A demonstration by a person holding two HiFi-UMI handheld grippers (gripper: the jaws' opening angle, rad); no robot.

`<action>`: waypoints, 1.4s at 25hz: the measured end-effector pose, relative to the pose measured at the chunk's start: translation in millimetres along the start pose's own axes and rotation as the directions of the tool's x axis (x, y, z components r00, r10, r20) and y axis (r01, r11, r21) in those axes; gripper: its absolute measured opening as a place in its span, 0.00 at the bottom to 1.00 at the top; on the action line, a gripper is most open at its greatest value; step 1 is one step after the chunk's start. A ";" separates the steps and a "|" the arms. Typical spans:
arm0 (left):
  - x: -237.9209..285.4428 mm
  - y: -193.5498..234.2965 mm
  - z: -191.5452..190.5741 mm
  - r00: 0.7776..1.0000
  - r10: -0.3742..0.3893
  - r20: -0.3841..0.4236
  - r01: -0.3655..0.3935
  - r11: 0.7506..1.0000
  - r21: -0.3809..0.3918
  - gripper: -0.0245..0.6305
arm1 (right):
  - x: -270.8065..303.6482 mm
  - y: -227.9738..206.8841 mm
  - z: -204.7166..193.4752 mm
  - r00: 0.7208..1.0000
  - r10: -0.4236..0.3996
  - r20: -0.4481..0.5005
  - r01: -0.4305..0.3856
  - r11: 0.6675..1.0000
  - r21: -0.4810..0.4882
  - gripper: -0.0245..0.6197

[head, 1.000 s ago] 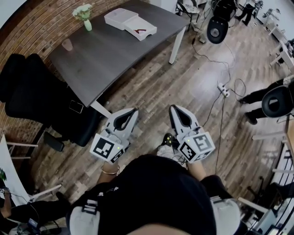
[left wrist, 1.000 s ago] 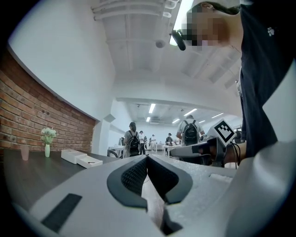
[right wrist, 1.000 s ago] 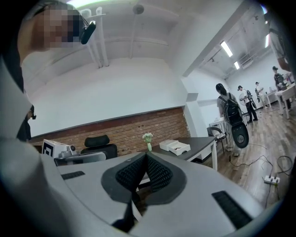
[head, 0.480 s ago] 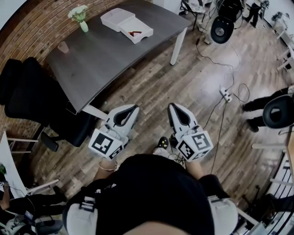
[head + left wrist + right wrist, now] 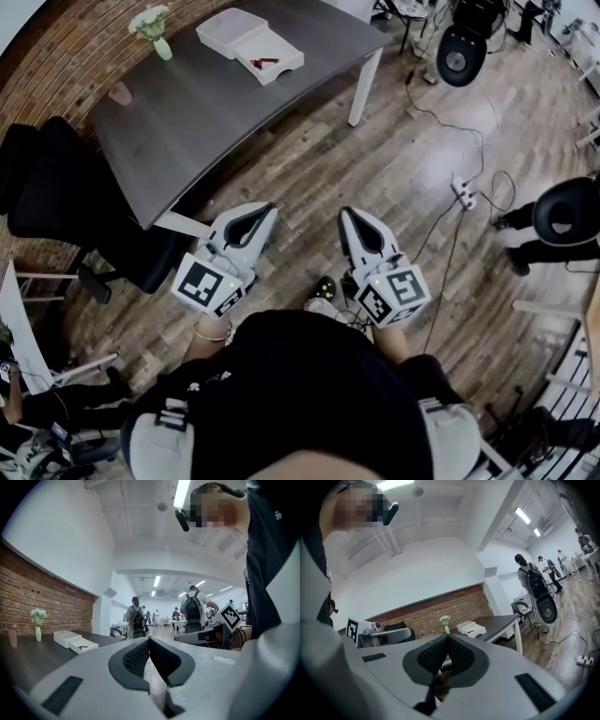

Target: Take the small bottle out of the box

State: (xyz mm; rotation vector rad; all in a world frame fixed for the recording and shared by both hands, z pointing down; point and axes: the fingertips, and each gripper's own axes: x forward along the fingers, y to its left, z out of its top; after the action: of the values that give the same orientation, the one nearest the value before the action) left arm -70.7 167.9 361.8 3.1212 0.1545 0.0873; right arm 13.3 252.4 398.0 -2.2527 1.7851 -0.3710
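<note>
The box (image 5: 249,44) stands open on the dark table (image 5: 206,122) in the upper left of the head view. It is white, its two halves side by side. A small dark-red thing (image 5: 265,63) lies in the nearer half, too small to tell as a bottle. Both grippers are well apart from it, lower in the frame over the wooden floor (image 5: 394,159). The left gripper (image 5: 268,208) is clenched on nothing, and so is the right gripper (image 5: 344,214). A vase (image 5: 153,26) of pale flowers stands near the table's upper left corner.

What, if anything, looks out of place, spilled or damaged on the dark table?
Nothing stands out. The white box lies open on the table, the vase of flowers stands upright, and no spill or damage shows on the dark top.
</note>
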 end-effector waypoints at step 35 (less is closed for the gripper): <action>101.1 83.4 -3.5 0.998 -0.046 0.039 0.047 0.999 -0.028 0.04 | 72.0 -83.6 24.4 0.997 -0.077 -0.022 0.076 0.996 -0.040 0.04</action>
State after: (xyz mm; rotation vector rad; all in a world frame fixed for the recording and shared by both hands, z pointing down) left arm 37.7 94.9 372.4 3.0863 0.2227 0.0288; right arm 113.9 201.7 407.2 -2.3580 1.7359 -0.3826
